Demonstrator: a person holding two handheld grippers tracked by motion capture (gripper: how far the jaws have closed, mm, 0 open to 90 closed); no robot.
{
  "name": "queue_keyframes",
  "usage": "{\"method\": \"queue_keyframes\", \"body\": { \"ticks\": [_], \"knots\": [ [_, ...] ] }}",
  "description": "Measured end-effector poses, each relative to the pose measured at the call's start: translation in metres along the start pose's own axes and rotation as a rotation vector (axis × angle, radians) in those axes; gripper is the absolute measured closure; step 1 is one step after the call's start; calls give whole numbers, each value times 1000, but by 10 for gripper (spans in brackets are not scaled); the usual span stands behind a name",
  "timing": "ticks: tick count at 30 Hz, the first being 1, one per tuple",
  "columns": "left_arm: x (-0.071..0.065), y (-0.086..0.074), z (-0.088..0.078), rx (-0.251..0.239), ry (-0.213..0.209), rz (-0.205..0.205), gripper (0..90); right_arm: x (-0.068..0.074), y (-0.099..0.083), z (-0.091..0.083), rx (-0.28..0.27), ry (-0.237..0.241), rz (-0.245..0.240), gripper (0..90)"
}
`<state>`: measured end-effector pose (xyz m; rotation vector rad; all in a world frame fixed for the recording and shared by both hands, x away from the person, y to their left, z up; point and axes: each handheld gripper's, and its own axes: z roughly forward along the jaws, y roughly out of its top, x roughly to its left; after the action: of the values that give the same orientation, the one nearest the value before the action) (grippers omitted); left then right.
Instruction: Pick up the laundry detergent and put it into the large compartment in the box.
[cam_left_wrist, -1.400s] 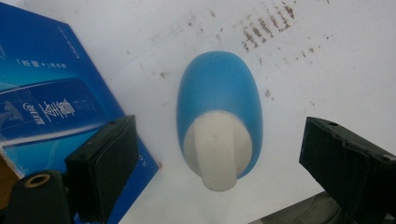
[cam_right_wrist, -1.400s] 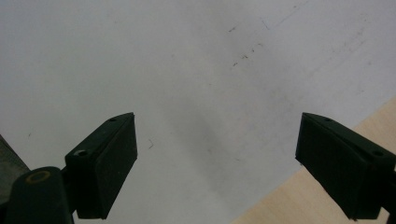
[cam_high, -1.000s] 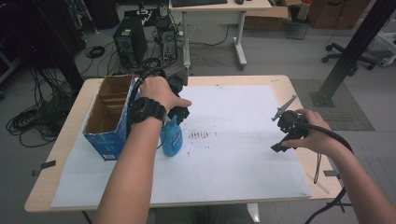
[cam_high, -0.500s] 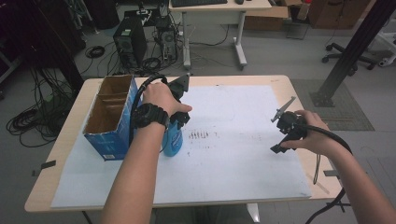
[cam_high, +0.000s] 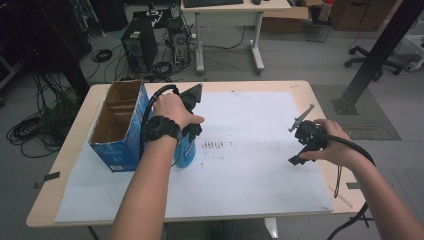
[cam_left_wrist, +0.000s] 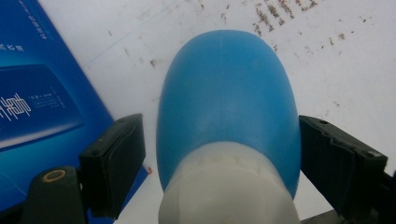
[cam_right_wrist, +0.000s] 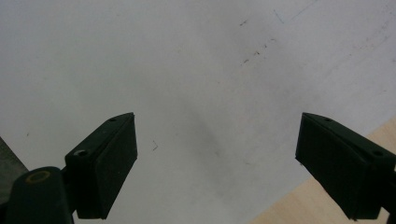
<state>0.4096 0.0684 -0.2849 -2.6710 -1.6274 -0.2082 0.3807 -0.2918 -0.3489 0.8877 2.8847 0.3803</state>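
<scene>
Left gripper (cam_left_wrist: 219, 154) has drawn back toward the blue carton (cam_high: 120, 131), jaws wide astride the blue bottle's (cam_left_wrist: 229, 102) smooth, likely slippery shoulder; right gripper (cam_right_wrist: 217, 158) wide, empty.

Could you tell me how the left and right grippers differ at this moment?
The left gripper straddles the blue bottle beside the blue box; the right gripper has only bare white paper between its jaws. The left sits mid-table, the right near the table's edge. Both are open.
</scene>
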Motion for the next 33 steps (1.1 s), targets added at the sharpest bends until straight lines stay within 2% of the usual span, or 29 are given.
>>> {"method": "queue_keyframes", "body": {
  "ticks": [12,21,25,33],
  "knots": [
    [-1,1,6,4,-2,-17,226,0,-1,2,6,3,1,128],
    [0,2,5,6,6,-39,321,0,-1,3,5,8,1,128],
    [-1,3,7,1,-4,-57,358,1,-1,4,6,9,-2,127],
    [1,2,6,7,-20,-59,369,1,-2,5,7,11,0,128]
  ]
}}
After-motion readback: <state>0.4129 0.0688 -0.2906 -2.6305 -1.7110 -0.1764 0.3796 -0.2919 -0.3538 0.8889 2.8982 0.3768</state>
